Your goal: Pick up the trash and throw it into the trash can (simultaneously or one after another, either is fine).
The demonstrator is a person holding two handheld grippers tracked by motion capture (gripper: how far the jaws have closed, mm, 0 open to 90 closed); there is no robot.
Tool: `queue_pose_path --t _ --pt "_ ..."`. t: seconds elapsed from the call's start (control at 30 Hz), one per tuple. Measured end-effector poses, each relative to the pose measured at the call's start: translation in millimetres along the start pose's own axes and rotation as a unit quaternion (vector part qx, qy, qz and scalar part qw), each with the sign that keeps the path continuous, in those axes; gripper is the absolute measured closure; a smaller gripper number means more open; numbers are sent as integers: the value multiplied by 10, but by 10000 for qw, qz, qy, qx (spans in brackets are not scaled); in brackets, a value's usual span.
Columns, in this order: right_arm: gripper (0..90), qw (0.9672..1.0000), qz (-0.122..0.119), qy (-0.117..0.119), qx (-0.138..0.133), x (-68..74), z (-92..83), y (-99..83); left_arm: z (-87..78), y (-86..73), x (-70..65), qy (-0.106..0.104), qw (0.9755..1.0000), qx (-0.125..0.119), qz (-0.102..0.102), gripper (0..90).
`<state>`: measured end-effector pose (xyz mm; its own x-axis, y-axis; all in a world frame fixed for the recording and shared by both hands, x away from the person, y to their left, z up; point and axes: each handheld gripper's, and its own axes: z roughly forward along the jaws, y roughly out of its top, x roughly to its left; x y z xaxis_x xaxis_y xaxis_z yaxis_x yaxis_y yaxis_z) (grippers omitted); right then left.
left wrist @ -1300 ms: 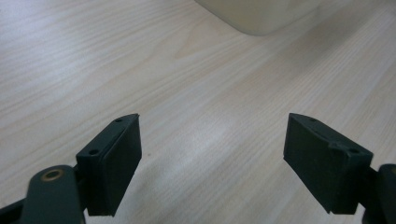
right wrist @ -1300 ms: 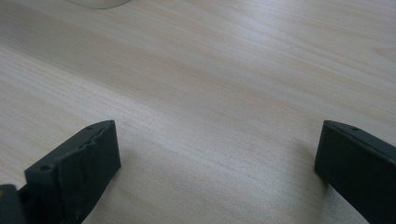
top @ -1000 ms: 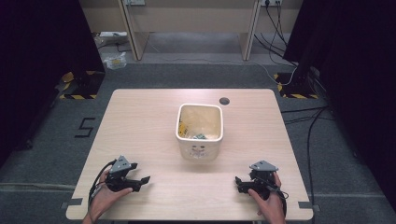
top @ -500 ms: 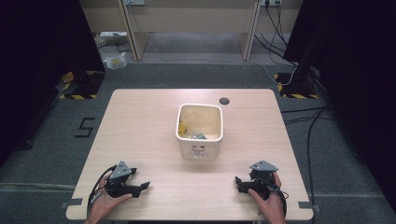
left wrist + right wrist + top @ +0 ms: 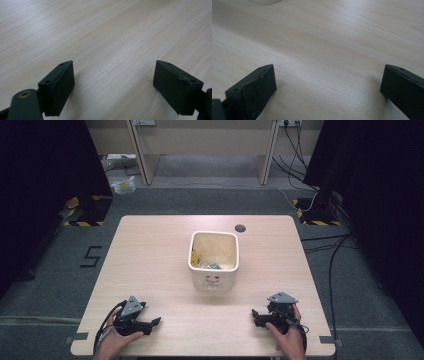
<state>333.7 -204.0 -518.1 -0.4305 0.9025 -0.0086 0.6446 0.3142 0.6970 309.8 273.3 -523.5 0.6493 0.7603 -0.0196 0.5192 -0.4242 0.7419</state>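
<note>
Bin (image 5: pixel 214 260) at table (image 5: pixel 150 265) centre, well ahead of and between both grippers. Left gripper (image 5: pixel 150 324) and right gripper (image 5: pixel 256 315): jaws spread wide, empty.

One wooden surface (image 5: pixel 150 260) carried one cream square bin (image 5: pixel 213 281), and inside the bin lay a few small scraps (image 5: pixel 209 265), too small to count exactly. Two tools rested on the surface, the left tool (image 5: pixel 152 322) and the right tool (image 5: pixel 256 315), each held by one hand, so two hands were there: the left hand (image 5: pixel 114 340) and the right hand (image 5: pixel 285 336). One dark round hole (image 5: pixel 240 228) sat in the surface behind the bin, and each tool showed two black jaws, four in all.
</note>
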Motion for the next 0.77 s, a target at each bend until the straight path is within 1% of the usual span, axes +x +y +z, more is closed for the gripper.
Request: queue_pose_path --t 0.03,0.13,0.77 --pt "4 10000 -15 -2 -4 -2 1 0 4 1 3 -42 10000 -5 4 153" --pt "4 10000 -16 -1 -4 -2 1 0 10 4 9 -72 10000 -4 17 139" --pt "4 10000 -2 0 0 0 0 0 10 5 8 -65 10000 6 30 138"
